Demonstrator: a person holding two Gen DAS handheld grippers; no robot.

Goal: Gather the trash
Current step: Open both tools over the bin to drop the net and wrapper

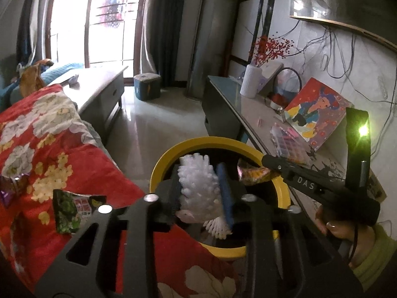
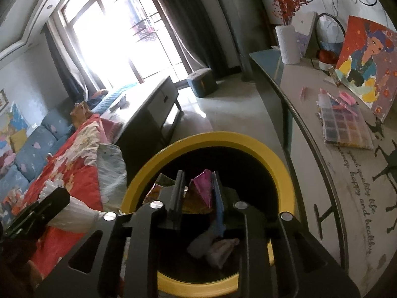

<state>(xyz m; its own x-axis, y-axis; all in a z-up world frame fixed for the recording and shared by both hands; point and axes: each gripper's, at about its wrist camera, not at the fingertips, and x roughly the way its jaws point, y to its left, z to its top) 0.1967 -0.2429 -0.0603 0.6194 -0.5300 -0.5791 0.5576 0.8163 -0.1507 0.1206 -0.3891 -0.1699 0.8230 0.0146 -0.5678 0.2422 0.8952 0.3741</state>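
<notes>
A round bin with a yellow rim [image 1: 158, 168] [image 2: 280, 173] stands on the floor between the sofa and a side table. My left gripper [image 1: 199, 171] hangs over its mouth, shut on a white bumpy foam wrapper [image 1: 198, 181] that fills the gap between its fingers. My right gripper [image 2: 197, 175] is also over the bin, shut on a crumpled pink and yellow snack wrapper [image 2: 201, 188]. In the left wrist view the right gripper [image 1: 264, 160] comes in from the right with that wrapper [image 1: 253, 173] at its tips. White crumpled trash [image 2: 213, 245] lies at the bottom of the bin.
A red floral blanket [image 1: 49, 149] covers the sofa on the left; a green snack wrapper [image 1: 69, 211] and a purple one [image 1: 10, 188] lie on it. The side table [image 2: 347, 178] on the right bears a painting [image 1: 317, 114], a bead box [image 2: 345, 126] and a white vase [image 1: 250, 82].
</notes>
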